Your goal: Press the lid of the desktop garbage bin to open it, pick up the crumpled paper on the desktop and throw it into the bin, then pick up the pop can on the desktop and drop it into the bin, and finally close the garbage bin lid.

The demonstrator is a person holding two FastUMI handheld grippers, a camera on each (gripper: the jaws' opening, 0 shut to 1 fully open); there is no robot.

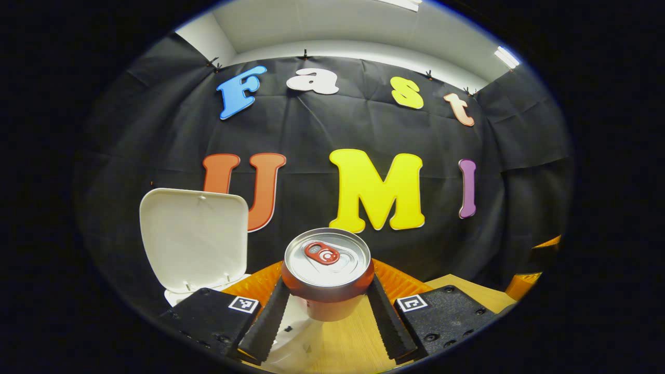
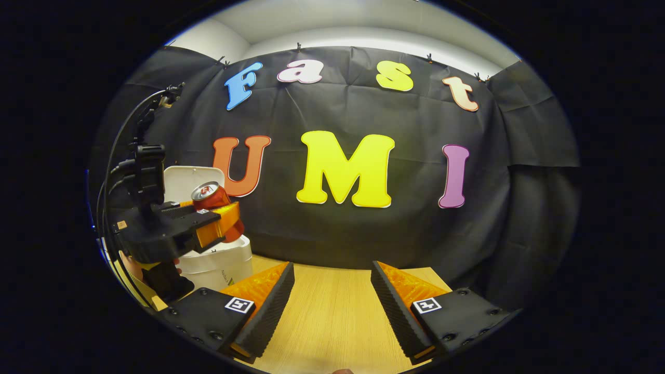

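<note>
Left gripper view: left gripper (image 1: pixel 328 306) has its jaws clenched on the can (image 1: pixel 328 275), one finger each side of the body just under the rim. Can is upright, silver top w/ red pull tab facing the camera, held clear above the bench (image 1: pixel 353 343). Bin (image 1: pixel 176 297) sits at approx 9 o'clock from the can, its lid (image 1: pixel 193 236) standing wide open and upright against the booth wall. A white plastic liner edge (image 1: pixel 293 337) shows low down at approx 7 o'clock of the can, between the fingers; whether the crumpled paper is already in the bin I can't tell from here.

Right gripper view: right gripper (image 2: pixel 332 306) has its jaws released, wide apart, nothing between them, just bare bench (image 2: pixel 332 322) ahead. At approx 9 o'clock the left gripper (image 2: pixel 221 221) shows farther off, a hand (image 2: pixel 132 267) under it, carrying the can (image 2: pixel 215 205) tilted slightly, right over the bin (image 2: pixel 218 265) w/ the open lid (image 2: pixel 184 179) behind it.

Step in hand, by my read: can drop, i.e. third step. No loose paper visible on the bench, so paper prob. done. Next move calls for centring the can over the bin mouth, lowering a bit, then releasing the left jaws so it falls in w/o clipping the rim or lid. After that, lid needs pushing down to close.
</note>
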